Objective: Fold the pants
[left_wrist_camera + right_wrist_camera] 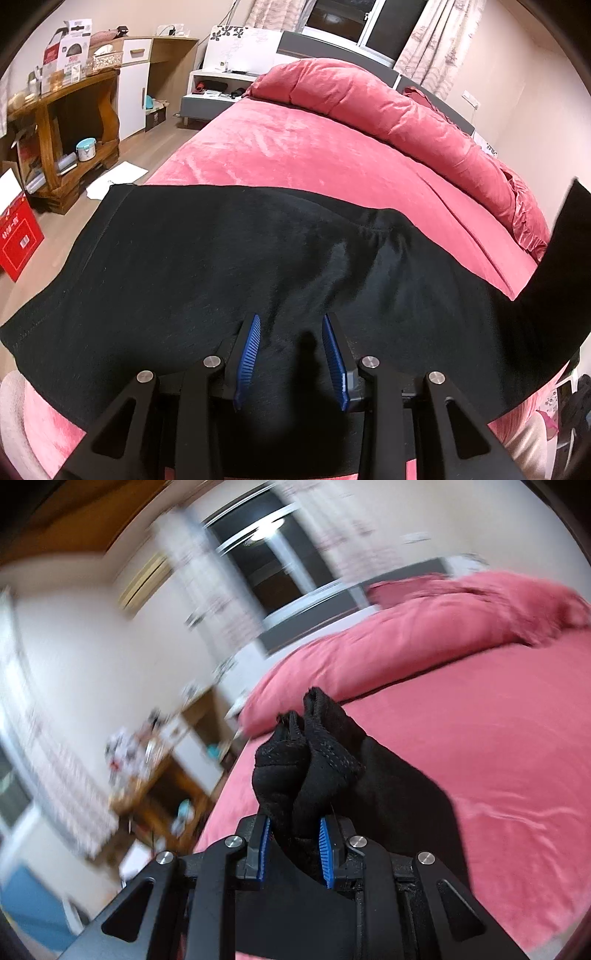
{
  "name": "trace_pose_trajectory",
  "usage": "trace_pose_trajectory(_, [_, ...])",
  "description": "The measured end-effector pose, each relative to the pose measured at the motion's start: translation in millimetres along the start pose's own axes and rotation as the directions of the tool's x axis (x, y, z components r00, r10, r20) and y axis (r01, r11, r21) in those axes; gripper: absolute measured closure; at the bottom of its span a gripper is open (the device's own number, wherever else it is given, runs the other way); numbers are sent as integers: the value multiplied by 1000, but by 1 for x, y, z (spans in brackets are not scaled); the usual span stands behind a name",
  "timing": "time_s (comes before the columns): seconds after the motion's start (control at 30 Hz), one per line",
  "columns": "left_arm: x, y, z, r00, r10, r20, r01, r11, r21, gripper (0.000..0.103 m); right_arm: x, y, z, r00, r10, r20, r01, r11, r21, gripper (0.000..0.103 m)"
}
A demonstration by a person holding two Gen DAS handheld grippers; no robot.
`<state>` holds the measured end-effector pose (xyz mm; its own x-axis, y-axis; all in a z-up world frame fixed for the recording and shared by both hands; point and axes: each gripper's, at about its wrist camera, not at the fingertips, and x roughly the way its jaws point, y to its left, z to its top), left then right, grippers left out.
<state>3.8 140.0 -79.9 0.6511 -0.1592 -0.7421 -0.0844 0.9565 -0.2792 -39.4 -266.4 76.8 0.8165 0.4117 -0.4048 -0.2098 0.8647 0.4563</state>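
Note:
The black pants [221, 258] lie spread across the near part of the pink bed [303, 147]. My left gripper [290, 321] hangs just above the cloth with its blue pads apart and nothing between them. One end of the pants rises off the bed at the right edge of the left wrist view. My right gripper [293, 821] is shut on a bunched hemmed end of the pants [310, 749] and holds it up above the bed [498, 757]. The right wrist view is blurred by motion.
A rolled pink duvet [388, 110] lies at the far side of the bed by the headboard. A wooden shelf unit [70, 122], a red box [18, 240] and white paper [114, 179] stand on the floor to the left. A nightstand [218, 86] sits by the wall.

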Motion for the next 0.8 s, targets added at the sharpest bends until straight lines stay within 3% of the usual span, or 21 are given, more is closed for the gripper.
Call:
trace_pose_trajectory(0.1, [0,1,0,1000,-3,-6,3,1000,-4,68,35,29,-21,995,11,-98,-24,991,-129,81])
trace_pose_trajectory(0.27, [1,0,1,1000,-10,-3,10,1000,-1,68,85,48,-55,977,31,-211,-80,970,-228,81])
trace_pose_trajectory(0.33, [2,-1,1,1000,-10,-5,10,1000,1,68,106,49,-68,964,39,-262,-104,965,-240,81])
trace_pose_trajectory(0.43, [3,-3,0,1000,-17,-10,17,1000,8,68,137,54,-92,945,-11,-326,-95,947,-307,77])
trace_pose_trajectory(0.53, [3,-6,-1,1000,-22,-14,22,1000,20,68,160,52,-123,911,-59,-409,-95,934,-345,75])
trace_pose_trajectory(0.6, [3,-8,-1,1000,-27,-15,27,999,25,68,170,49,-143,881,-78,-466,-104,930,-352,57])
trace_pose_trajectory(0.67, [4,-10,-2,999,-40,-23,41,999,28,68,175,42,-158,846,-44,-531,-147,938,-312,42])
trace_pose_trajectory(0.8, [8,-19,-1,989,-129,-66,130,992,2,67,160,32,-153,857,17,-515,-180,947,-267,42])
